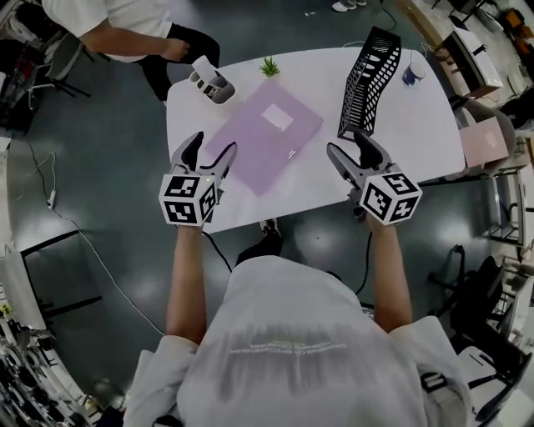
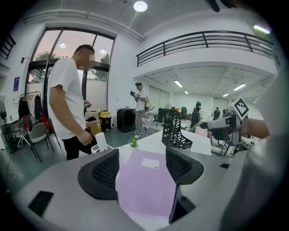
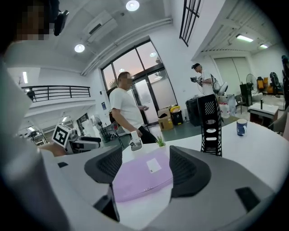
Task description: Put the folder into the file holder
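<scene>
Table (image 1: 425, 133): white with rounded corners, on a dark floor. Its far right corner is cut off behind clutter.
Bystander (image 1: 125, 25): a person in a white top stands at the far left edge of the table, only partly in the head view.
Folder (image 1: 259, 138): lilac, lying flat and slantwise at the middle of the table, between the two grippers and apart from both.
File holder (image 1: 367, 79): black perforated rack, upright at the far right, well apart from the folder. Its inside cannot be made out.
Left gripper (image 1: 210, 150): jaws spread wide and pinching nothing. The cube carries square black-and-white markers.
Right gripper (image 1: 349, 146): jaws likewise spread, with nothing between the pads.
Desk tidy (image 1: 213, 83): a white pot at the far left, holding what may be a white card.
Mug (image 1: 413, 73): blue and white, just right of the file holder. Its contents are hidden.
Plant (image 1: 269, 67): a small green tuft beyond the folder.
Label (image 1: 277, 117): a white rectangle on the folder, its print too small to read.
</scene>
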The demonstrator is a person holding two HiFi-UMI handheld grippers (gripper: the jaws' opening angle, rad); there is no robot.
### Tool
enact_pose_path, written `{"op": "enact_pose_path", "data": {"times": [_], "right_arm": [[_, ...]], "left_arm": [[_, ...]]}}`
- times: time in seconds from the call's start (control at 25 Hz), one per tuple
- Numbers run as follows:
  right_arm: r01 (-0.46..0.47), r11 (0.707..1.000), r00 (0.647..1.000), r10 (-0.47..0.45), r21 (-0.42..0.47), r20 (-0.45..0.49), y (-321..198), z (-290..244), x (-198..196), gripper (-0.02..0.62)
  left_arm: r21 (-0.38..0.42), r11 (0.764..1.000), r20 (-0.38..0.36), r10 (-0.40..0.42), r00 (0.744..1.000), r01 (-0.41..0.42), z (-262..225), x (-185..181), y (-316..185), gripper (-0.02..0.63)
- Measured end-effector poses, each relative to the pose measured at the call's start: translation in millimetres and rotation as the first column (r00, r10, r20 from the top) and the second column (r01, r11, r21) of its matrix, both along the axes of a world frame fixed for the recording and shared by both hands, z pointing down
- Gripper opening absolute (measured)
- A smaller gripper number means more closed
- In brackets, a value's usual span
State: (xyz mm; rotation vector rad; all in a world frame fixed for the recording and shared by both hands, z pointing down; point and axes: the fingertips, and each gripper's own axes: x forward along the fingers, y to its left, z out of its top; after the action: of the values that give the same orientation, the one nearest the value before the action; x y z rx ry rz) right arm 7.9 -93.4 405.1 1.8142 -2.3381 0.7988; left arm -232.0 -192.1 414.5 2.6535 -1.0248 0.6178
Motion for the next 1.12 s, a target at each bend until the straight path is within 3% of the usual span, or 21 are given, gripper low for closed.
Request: {"op": "enact_pose_path", "data": {"times": [0.4, 0.8, 1.12], "right_arm": [[-0.077, 0.989, 0.987, 0.093, -0.125, 0.130, -40.5, 43.7, -8.8, 0.324], [-0.049, 0.963, 0.966, 0.114, -0.267, 0.234, -51.2, 101.7, -8.9, 0.330], [0.006, 0.916, 0.923, 0.150, -0.401, 0.355, -58.6, 160.6, -13.6, 0.355]], "left_arm": [[-0.087, 0.990, -0.043, 0.106, 0.993, -0.110, 30.2, 5.2, -48.8, 0.339], [-0.219, 0.967, 0.027, 0.137, 0.990, -0.128, 81.7, -0.9, -50.8, 0.339], [-0.323, 0.940, 0.069, 0.140, 0.988, -0.111, 127.5, 13.0, -66.3, 0.339]]}}
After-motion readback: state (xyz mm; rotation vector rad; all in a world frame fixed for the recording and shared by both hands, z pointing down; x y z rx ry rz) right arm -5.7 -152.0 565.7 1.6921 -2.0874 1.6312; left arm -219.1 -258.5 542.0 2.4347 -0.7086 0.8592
